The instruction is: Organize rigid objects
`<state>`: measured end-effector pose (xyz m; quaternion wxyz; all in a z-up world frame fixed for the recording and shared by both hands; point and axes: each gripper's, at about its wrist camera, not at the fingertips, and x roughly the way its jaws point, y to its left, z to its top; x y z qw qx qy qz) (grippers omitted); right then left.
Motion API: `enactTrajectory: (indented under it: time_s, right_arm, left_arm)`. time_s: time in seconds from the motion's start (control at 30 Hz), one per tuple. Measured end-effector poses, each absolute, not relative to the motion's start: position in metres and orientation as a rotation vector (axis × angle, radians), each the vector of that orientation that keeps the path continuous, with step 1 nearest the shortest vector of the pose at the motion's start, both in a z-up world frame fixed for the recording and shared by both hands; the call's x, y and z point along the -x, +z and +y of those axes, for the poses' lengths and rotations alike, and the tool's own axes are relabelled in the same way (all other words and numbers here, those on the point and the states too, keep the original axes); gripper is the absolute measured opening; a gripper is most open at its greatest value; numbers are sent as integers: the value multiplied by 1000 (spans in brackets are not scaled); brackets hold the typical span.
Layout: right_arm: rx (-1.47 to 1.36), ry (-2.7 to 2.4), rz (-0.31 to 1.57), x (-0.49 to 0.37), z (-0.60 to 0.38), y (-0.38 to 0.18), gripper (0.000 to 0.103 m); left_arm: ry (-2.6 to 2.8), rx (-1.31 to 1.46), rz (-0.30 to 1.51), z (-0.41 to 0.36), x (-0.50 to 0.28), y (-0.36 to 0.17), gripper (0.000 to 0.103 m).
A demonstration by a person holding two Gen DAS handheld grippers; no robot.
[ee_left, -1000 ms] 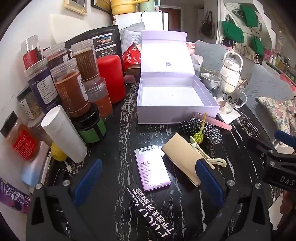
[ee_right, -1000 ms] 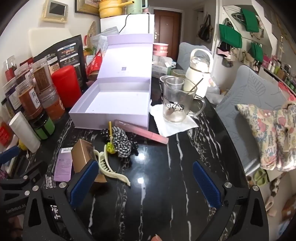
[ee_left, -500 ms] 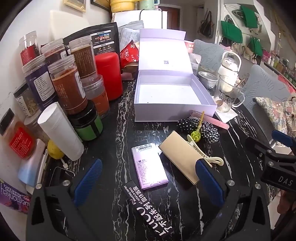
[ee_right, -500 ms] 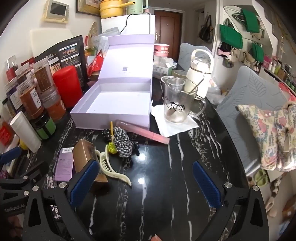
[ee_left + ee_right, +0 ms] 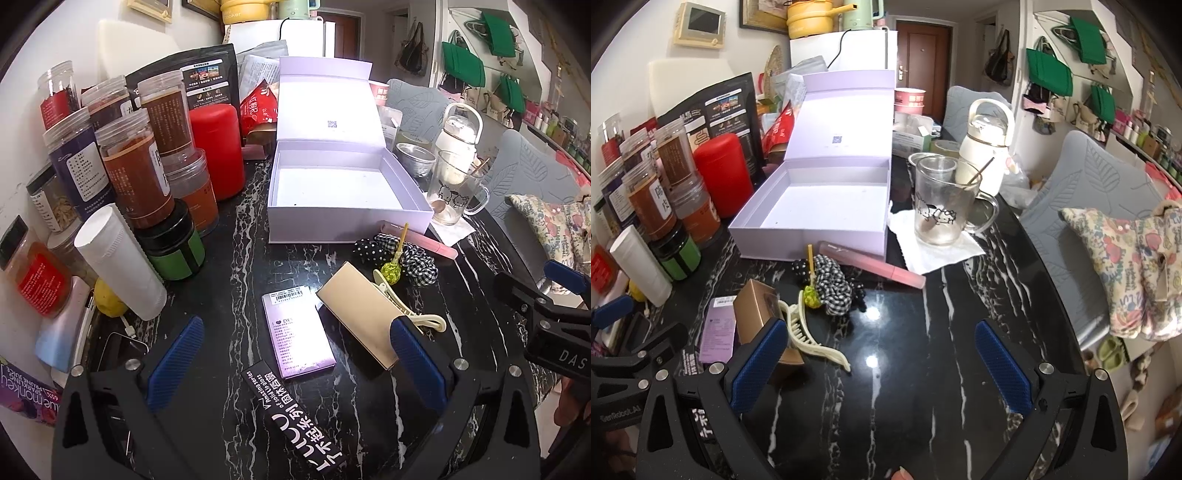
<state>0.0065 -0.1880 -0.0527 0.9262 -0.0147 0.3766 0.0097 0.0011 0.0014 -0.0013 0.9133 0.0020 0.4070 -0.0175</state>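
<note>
An open lilac box (image 5: 343, 192) with its lid up stands on the black marble table (image 5: 243, 266); it also shows in the right wrist view (image 5: 812, 206). In front of it lie a purple carton (image 5: 297, 332), a gold box (image 5: 360, 317), a black carton (image 5: 295, 410), a cream hair claw (image 5: 406, 302), a pink tube (image 5: 424, 240), checked scrunchies (image 5: 417, 262) and a lollipop (image 5: 391, 267). My left gripper (image 5: 295, 365) is open over the purple carton. My right gripper (image 5: 881, 365) is open above bare table, right of the hair claw (image 5: 812, 339).
Jars, a red canister (image 5: 218, 147) and a white tube (image 5: 118, 262) crowd the left side. A glass mug (image 5: 942, 206) on a napkin and a white bottle (image 5: 988, 147) stand right of the box. Chairs (image 5: 1089, 192) border the right edge.
Both grippers have edged slightly forward toward the items; the objects sit a little lower and nearer in view. Nothing was grasped or moved.
</note>
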Motion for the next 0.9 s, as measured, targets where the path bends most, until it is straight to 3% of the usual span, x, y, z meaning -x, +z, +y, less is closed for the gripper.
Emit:
enactTrajectory:
  time_s: [0.9]
  right_arm:
    - [22, 27, 771, -6, -189, -54, 103]
  left_arm:
    - [-37, 7, 848, 3, -2, -4, 103]
